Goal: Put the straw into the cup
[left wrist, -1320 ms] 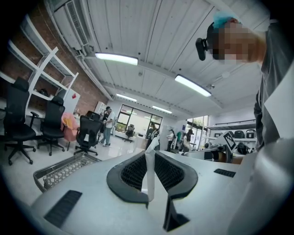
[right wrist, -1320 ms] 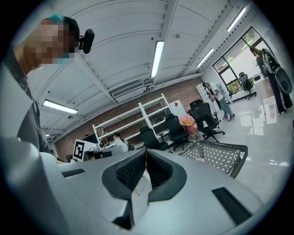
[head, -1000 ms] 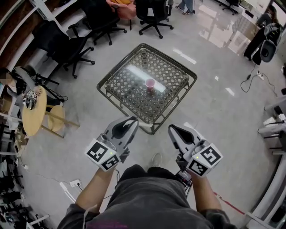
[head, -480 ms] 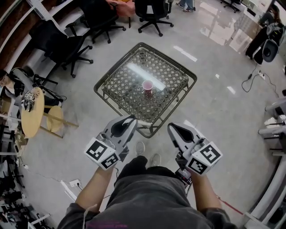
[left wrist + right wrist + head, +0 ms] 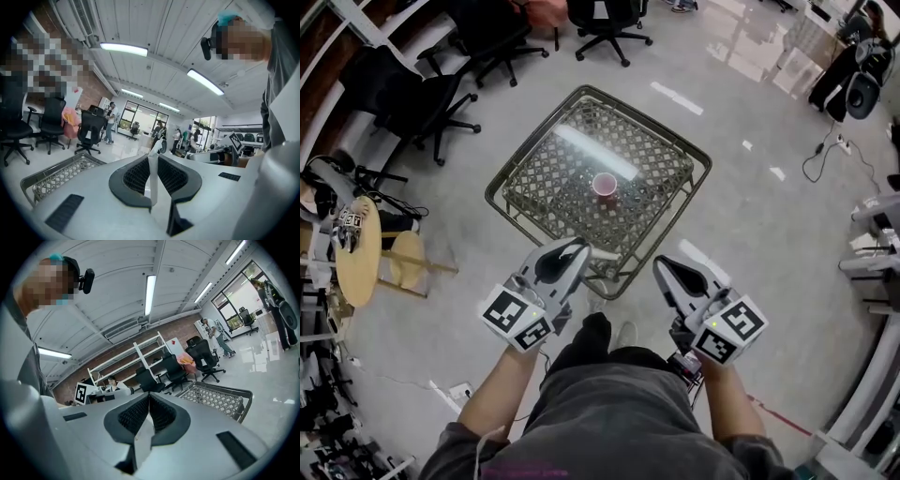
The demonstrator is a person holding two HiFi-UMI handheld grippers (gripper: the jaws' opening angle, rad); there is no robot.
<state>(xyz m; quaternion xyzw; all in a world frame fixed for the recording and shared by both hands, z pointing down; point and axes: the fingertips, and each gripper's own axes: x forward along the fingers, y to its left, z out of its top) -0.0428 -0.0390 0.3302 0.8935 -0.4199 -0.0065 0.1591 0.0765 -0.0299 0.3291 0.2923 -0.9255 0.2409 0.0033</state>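
grey left gripper (image 5: 579, 247), right gripper (image 5: 660, 269): 2 | thin white straw (image 5: 153, 180): 1 | pink paper cup (image 5: 604, 185): 1 | square wire-mesh table (image 5: 553, 178): 1

In the head view most of the straw (image 5: 602, 252) is hidden inside the left hand-held gripper (image 5: 579, 247); only a short white end is seen past its tips. Beyond those tips, the inside of the cup (image 5: 604, 186) is too small to be made out. In the left gripper view the desk (image 5: 56, 176) is largely covered by that gripper's body.

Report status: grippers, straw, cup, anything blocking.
Status: left gripper shut on straw, right gripper shut, empty. Straw not yet in pink cup, upright on glass table ahead. Nothing seen in between.
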